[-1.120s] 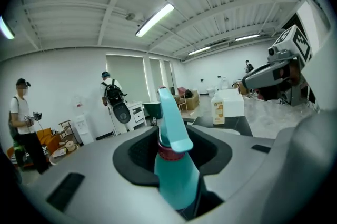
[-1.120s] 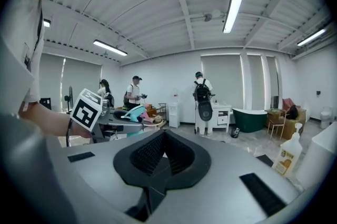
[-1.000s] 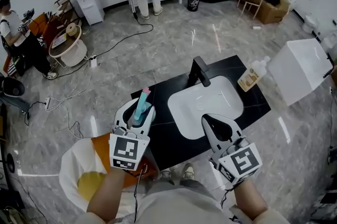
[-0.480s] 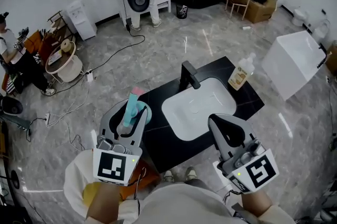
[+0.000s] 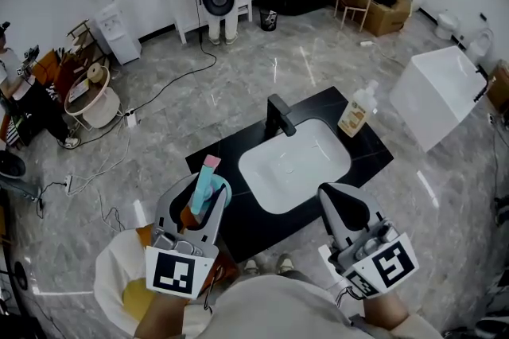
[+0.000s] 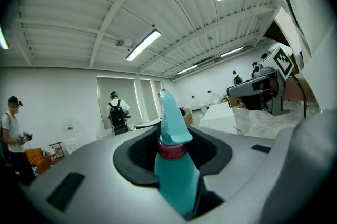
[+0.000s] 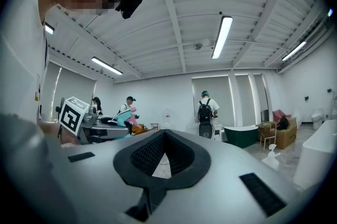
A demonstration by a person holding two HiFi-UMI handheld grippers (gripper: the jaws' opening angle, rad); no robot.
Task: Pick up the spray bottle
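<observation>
The left claw point(image 5: 211, 185) is pinching the spray bottle point(image 6: 176, 170), with its two jaws pressing on the teal body from either side. The bottle is sitting upright in that grip, its dark pink collar and teal trigger head rising clear above the jaws. From the head view the bottle is hanging over the near left corner of the black worktop point(image 5: 238, 145), to the left of the white sink point(image 5: 296, 162) and apart from it. The right claw point(image 5: 336, 194) is hovering at the near right of the sink, its jaws pressed together at the tips and gripping nothing. A black tap point(image 5: 280, 116) is standing at the far edge of the sink, and a pale soap bottle point(image 5: 355, 111) is standing on the far right corner of the worktop. A person with a backpack point(image 7: 206, 110) is standing far across the room, facing away
</observation>
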